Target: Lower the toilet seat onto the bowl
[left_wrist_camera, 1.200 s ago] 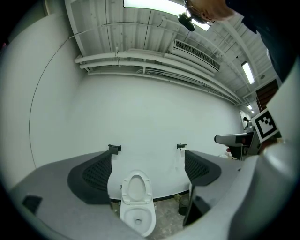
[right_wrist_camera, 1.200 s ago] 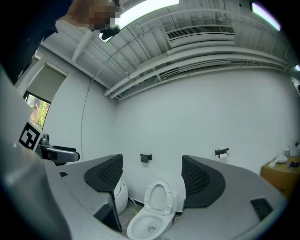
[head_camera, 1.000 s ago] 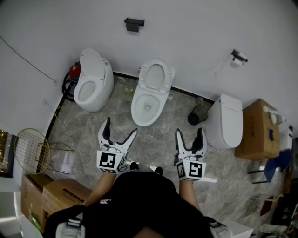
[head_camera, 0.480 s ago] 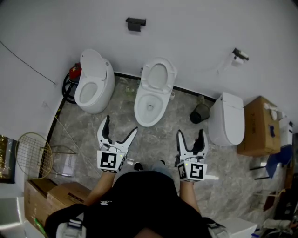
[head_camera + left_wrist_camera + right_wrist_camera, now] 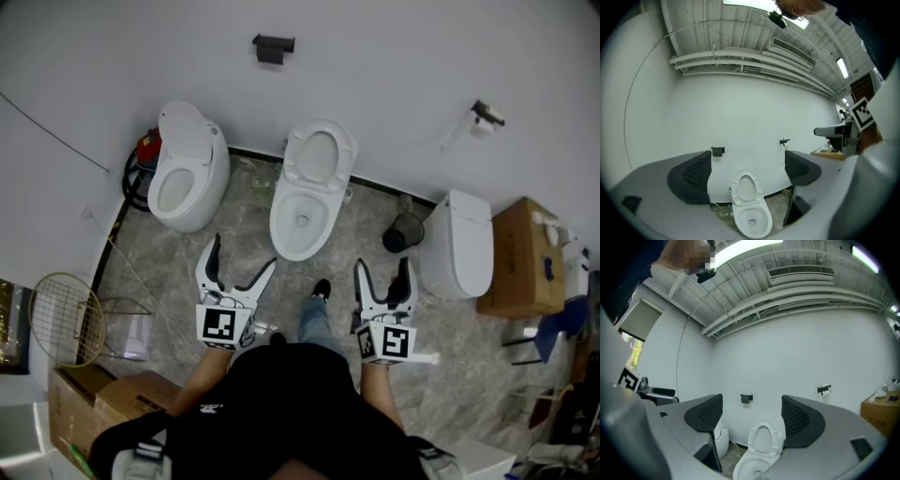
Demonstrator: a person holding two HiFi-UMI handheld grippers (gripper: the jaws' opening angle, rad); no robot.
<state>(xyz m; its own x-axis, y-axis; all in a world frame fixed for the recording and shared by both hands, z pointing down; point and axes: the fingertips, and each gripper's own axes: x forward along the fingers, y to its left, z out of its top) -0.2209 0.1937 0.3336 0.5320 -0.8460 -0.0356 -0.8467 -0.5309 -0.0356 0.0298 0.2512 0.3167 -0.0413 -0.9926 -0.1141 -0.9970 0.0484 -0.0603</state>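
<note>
The middle white toilet (image 5: 302, 217) stands against the wall with its seat (image 5: 319, 156) raised upright. Both gripper views show that toilet ahead: its raised seat (image 5: 744, 190) above the open bowl (image 5: 752, 220), and its seat (image 5: 763, 440) between the right jaws. My left gripper (image 5: 240, 263) is open, held over the floor in front and left of the bowl. My right gripper (image 5: 382, 274) is open too, in front and right of the bowl. Both are empty and well short of the toilet.
A second white toilet (image 5: 187, 167) stands at the left and a closed one (image 5: 457, 246) at the right. A dark bin (image 5: 401, 231) sits by the wall. Cardboard boxes (image 5: 520, 257) are at right and lower left (image 5: 98, 394). A wire rack (image 5: 66, 317) lies left. My shoe (image 5: 321, 290) steps forward.
I have stepped a little closer to the middle toilet, one foot now forward between the grippers. Both grippers stay open and level.
</note>
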